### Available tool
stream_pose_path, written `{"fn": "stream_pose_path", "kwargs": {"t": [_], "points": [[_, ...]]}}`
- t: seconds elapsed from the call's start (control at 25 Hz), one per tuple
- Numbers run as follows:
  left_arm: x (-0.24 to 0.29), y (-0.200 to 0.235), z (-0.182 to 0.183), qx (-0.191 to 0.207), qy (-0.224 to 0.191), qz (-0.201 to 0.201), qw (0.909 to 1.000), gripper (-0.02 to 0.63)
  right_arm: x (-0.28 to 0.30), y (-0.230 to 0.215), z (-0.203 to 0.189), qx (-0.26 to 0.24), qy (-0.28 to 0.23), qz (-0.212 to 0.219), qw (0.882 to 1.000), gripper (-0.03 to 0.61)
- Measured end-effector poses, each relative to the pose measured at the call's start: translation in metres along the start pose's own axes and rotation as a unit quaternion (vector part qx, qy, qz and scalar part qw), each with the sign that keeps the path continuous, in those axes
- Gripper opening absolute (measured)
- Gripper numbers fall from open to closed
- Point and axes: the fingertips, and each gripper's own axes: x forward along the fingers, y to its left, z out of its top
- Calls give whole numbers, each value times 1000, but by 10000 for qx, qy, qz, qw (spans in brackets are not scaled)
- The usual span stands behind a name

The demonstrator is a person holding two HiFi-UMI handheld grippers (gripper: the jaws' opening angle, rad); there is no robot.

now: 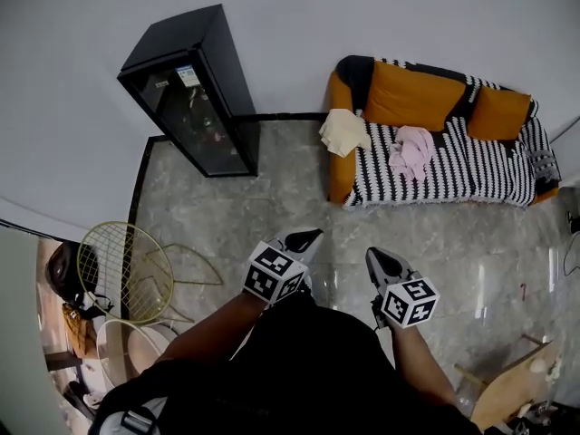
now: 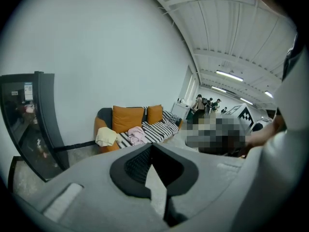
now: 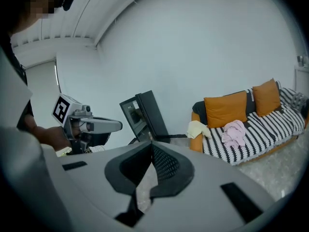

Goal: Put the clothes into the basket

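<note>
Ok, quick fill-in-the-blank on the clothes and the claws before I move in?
The garment on the sofa's striped seat is ____.
The cream garment hangs over the sofa's ____.
The left claw and right claw are both ____, holding nothing.
Missing words: pink; armrest; shut.

We face the sofa and what lies on it.
It stands against the far wall; one garment hangs over its left arm, and a second garment lies on the seat left of its middle. A cabinet stands left of the sofa. A wire chair sits at our near left. Our left gripper and right gripper are side by side, well apart from the sofa.
</note>
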Motion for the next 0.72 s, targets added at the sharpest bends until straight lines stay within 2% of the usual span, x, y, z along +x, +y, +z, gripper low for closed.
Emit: {"fn": "stream_pose_path", "kwargs": {"t": [0.36,0.72], "points": [[10,61,17,26,70,-180,9998,0,65,-5,41,107,-105,-127,9998,15],[22,103,10,-350,217,-38,9991,0,102,-14,61,91,60,-38,9999,15]]}}
